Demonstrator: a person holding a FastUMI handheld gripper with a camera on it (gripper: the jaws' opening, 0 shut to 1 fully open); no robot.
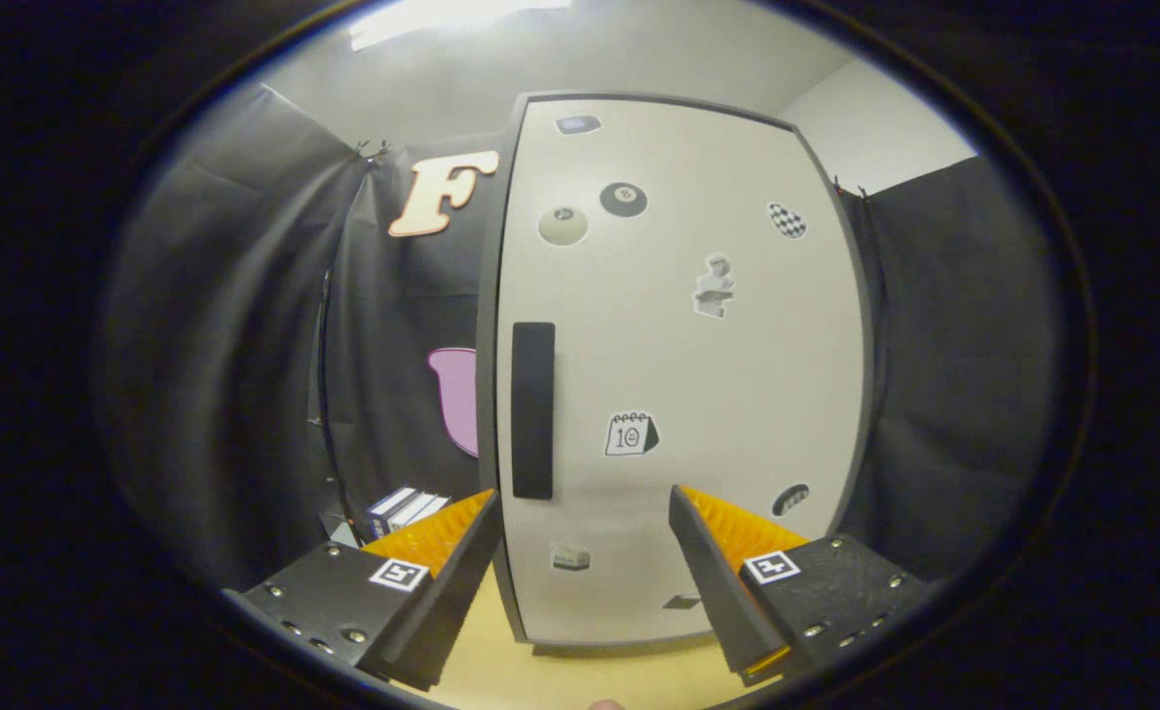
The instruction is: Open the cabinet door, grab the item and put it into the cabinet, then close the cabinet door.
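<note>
Gripper [580, 518], lower centre of the frame: fingers spread wide, nothing between them, their tips reaching toward the lower part of the cabinet door [728, 394]. The door fills the centre of the frame, closed flat against the cabinet and dotted with small stickers. The handle [533, 410], a dark bar with its long axis vertical, sits on the door's left margin, above and just inside the left finger [442, 537]; it lies ahead of the gripper and up-left of the gap between the fingers, nearer the left finger than the right [728, 532]. A boxed item [404, 510] rests low at left, beyond the left finger and beside the cabinet, outside it, on the tabletop [580, 675]. The closed door with a box outside fits a stage before opening; whether this box is the task's item, or another already lies within, cannot be told
</note>
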